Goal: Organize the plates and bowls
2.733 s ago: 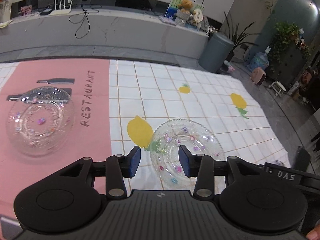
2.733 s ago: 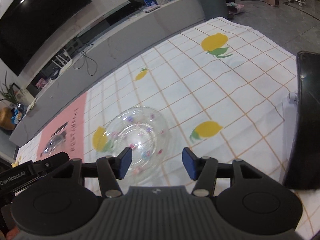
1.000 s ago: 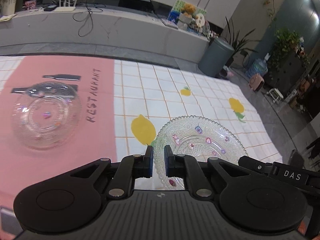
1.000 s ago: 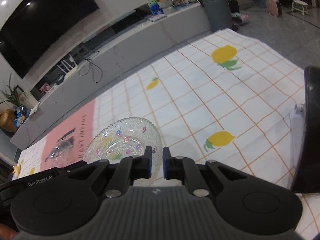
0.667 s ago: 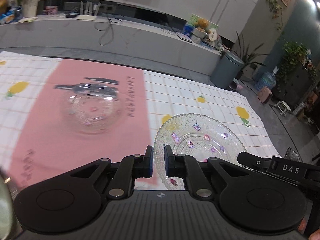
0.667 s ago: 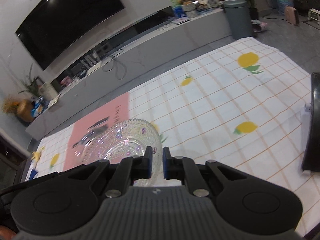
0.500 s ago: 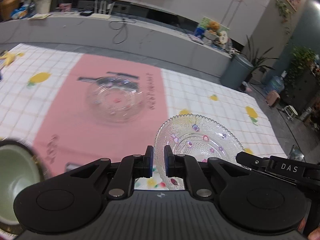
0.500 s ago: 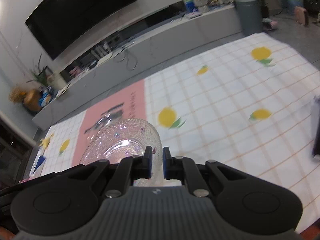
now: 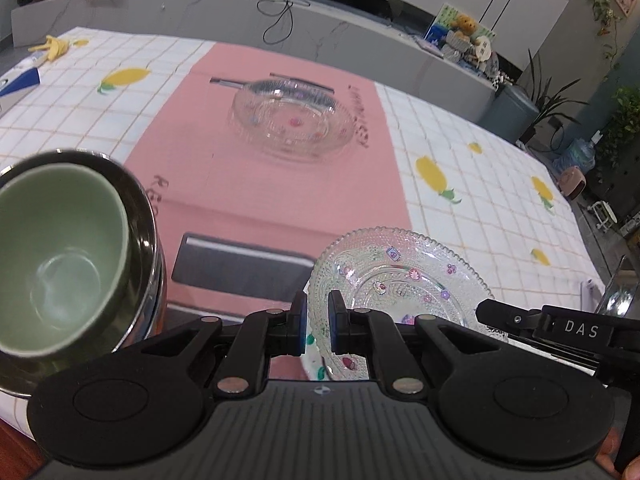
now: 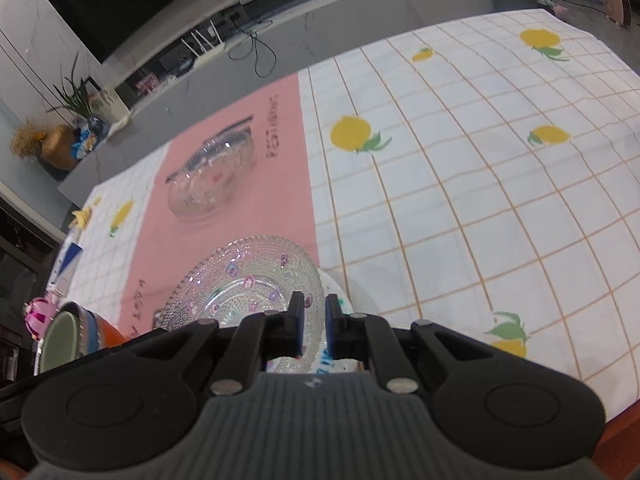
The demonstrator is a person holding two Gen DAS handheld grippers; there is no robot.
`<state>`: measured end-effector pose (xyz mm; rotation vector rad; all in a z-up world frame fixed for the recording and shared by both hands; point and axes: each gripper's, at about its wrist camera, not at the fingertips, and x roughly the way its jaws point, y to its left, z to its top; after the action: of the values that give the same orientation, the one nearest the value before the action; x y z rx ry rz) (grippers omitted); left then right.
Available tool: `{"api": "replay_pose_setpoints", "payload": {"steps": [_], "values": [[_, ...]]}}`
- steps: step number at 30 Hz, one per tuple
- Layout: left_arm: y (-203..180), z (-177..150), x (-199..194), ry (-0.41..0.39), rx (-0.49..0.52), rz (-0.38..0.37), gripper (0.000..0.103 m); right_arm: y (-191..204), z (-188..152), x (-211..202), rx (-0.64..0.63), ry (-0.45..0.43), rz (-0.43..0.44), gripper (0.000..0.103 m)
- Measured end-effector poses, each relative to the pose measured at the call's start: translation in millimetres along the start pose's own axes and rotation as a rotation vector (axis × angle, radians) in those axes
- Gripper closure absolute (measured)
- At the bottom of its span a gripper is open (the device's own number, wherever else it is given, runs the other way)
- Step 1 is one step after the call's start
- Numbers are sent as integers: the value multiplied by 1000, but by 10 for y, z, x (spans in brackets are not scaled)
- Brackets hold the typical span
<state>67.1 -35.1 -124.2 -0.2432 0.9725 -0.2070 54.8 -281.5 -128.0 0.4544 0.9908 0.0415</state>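
Observation:
Both grippers hold one clear glass plate with small flower prints (image 9: 404, 276), lifted above the table. My left gripper (image 9: 317, 322) is shut on its left rim. My right gripper (image 10: 311, 326) is shut on its near right rim; the plate shows there too (image 10: 244, 280). Under it in the right wrist view lies a white plate with coloured marks (image 10: 340, 300). A second clear glass dish (image 9: 292, 120) sits on the pink runner farther back, also seen in the right wrist view (image 10: 212, 176). A green bowl (image 9: 52, 256) nests in a stack of bowls at the near left.
A dark flat rectangle (image 9: 240, 268) lies on the pink runner in front of my left gripper. The lemon-print tablecloth (image 10: 480, 200) stretches to the right. The stack of bowls shows at the left edge of the right wrist view (image 10: 76, 340). A grey counter runs behind the table.
Both grippers shut on the glass plate, lifted it and carried it left toward the near left of the table. The bowl stack and the white plate have come into view.

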Motion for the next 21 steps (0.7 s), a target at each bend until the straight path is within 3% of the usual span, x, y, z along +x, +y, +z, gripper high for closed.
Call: {"api": "replay_pose_setpoints", "payload": {"steps": [21], "values": [[-31,-74,151,40,45,46,93,-23,-52,200,-26,33,-37,94]]}}
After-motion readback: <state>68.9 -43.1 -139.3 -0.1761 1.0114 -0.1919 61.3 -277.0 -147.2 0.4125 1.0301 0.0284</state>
